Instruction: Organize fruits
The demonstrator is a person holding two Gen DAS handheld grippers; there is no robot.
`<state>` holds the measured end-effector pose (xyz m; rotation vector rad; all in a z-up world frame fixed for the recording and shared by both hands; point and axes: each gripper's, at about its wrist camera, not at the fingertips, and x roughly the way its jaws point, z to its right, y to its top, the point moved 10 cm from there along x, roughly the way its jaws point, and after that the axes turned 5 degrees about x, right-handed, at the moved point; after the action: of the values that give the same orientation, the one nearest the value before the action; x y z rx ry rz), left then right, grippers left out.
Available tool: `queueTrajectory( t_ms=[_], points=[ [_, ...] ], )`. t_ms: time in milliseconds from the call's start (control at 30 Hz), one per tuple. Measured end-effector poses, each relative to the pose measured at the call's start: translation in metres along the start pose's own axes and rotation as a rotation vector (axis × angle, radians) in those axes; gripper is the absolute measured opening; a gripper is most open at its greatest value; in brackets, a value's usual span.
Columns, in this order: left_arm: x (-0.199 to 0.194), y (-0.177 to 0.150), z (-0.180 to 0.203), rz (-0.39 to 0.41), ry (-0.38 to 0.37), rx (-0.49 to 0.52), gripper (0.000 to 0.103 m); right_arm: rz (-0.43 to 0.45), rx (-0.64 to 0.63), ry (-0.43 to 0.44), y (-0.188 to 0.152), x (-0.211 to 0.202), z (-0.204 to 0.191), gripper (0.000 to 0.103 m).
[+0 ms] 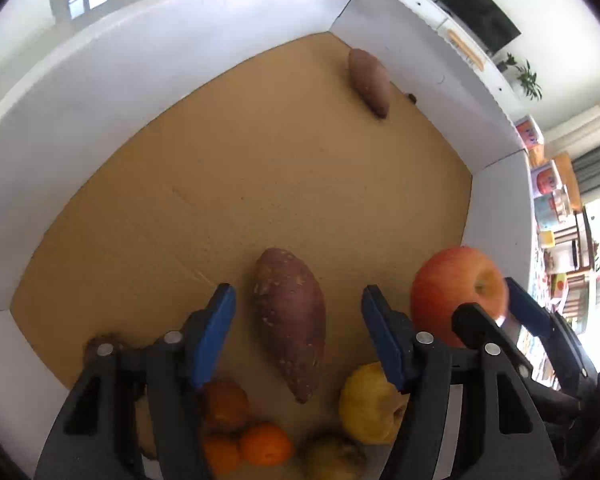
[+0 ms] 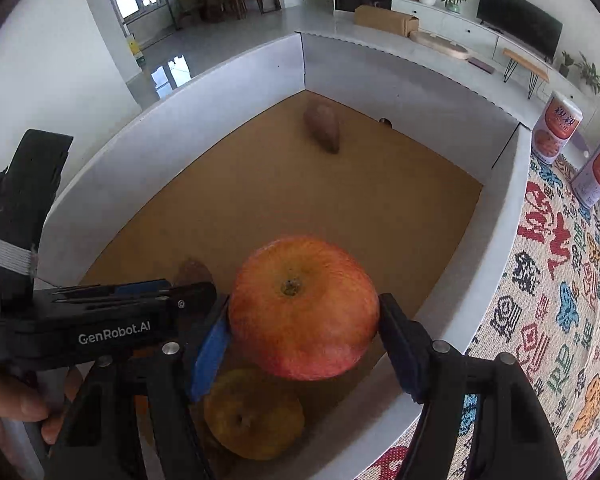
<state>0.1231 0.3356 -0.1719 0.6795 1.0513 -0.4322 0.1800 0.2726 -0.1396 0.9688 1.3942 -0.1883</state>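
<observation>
Right wrist view shows my right tool (image 2: 304, 326) clamped on a red apple (image 2: 303, 307), one blue pad pressed to each side, the fruit held above the near right part of a white-walled cardboard box (image 2: 440, 280). Below the apple a yellow pear (image 2: 256, 416) lies on the brown box floor near the near wall. A sweet potato (image 2: 322, 127) rests in the far corner of the box. On the left wrist view my left tool (image 1: 298, 320) stands wide, nothing between its pads, hanging over a larger sweet potato (image 1: 290, 320) that lies lengthwise on the floor. Near the box's near edge sit several oranges (image 1: 244, 432), and a second, duller pear (image 1: 332, 456) beside the yellow one. The box sits on a worktop under a patterned cloth (image 2: 560, 300), with two cans (image 2: 556, 128) beyond its right wall.
</observation>
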Motion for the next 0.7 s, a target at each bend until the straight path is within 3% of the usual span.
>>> queueTrajectory(
  t_ms=[233, 367, 433, 467, 567, 700],
  points=[
    [-0.099, -0.022, 0.038, 0.297, 0.066, 0.264, 0.087, 0.203, 0.108, -0.013, 0.016, -0.090, 0.039, 0.093],
    [-0.158, -0.049, 0.048, 0.417, 0.098, 0.332, 0.095, 0.266, 0.159, -0.007, 0.007, -0.145, 0.045, 0.103],
    [-0.178, -0.055, 0.042, 0.420, 0.142, 0.307, 0.097, 0.275, 0.160, -0.022, -0.006, -0.161, 0.039, 0.103],
    [-0.181, -0.060, 0.038, 0.384, 0.147, 0.288, 0.097, 0.274, 0.151, -0.043, -0.015, -0.165, 0.035, 0.103],
    [-0.189, -0.072, 0.033, 0.327, 0.085, 0.259, 0.097, 0.225, 0.121, -0.121, -0.040, -0.162, 0.023, 0.103],
    [-0.187, -0.072, 0.019, 0.331, 0.101, 0.320, 0.097, 0.198, 0.119, -0.117, -0.071, -0.164, -0.008, 0.103]
  ],
)
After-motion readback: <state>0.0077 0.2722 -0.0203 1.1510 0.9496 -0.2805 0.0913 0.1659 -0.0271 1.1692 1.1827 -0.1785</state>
